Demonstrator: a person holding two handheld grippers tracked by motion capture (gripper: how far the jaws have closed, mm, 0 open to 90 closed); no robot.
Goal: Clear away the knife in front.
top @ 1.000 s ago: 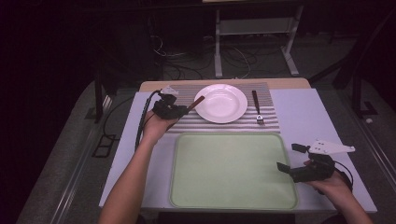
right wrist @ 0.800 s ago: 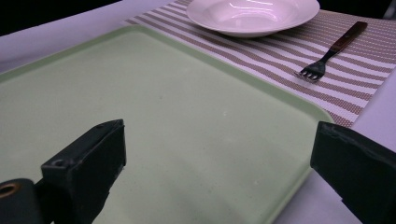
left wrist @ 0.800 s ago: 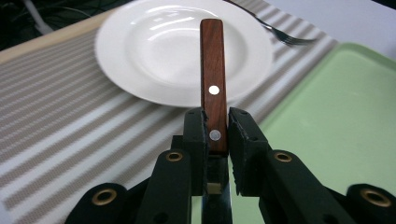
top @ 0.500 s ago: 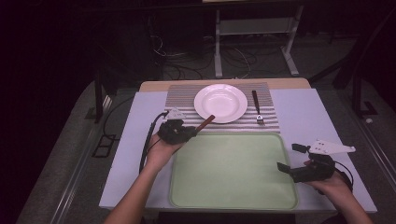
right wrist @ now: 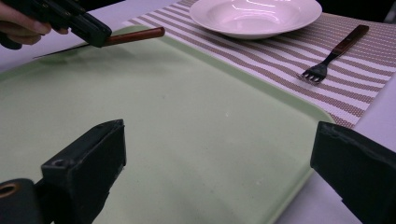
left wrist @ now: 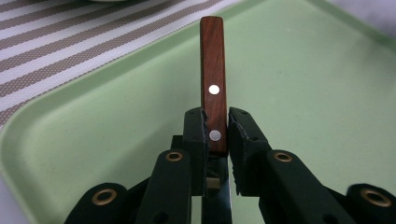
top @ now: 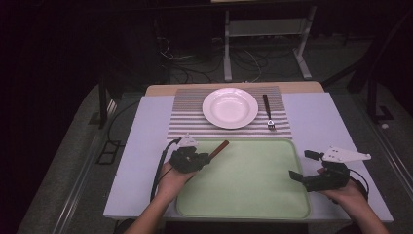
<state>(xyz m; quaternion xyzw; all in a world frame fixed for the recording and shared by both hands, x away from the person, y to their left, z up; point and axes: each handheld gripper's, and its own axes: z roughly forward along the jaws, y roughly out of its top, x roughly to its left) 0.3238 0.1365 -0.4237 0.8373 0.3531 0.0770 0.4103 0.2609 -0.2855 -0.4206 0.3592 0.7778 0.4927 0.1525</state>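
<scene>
Two tools were at work: the left tool [left wrist: 216, 140] pinched a knife [left wrist: 213, 88] by its wooden handle, held over the green tray's [top: 253, 195] near corner, likely to set it down; the right tool [top: 307, 168] waited wide apart, holding nothing

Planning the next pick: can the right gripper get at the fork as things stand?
Probably yes: the right gripper is open, and nothing stands between it and the fork lying alone on the striped mat.

The plate [top: 230, 107] sits on the placemat [top: 190, 122], fork [top: 268, 111] right, tray [top: 253, 187] before.
</scene>
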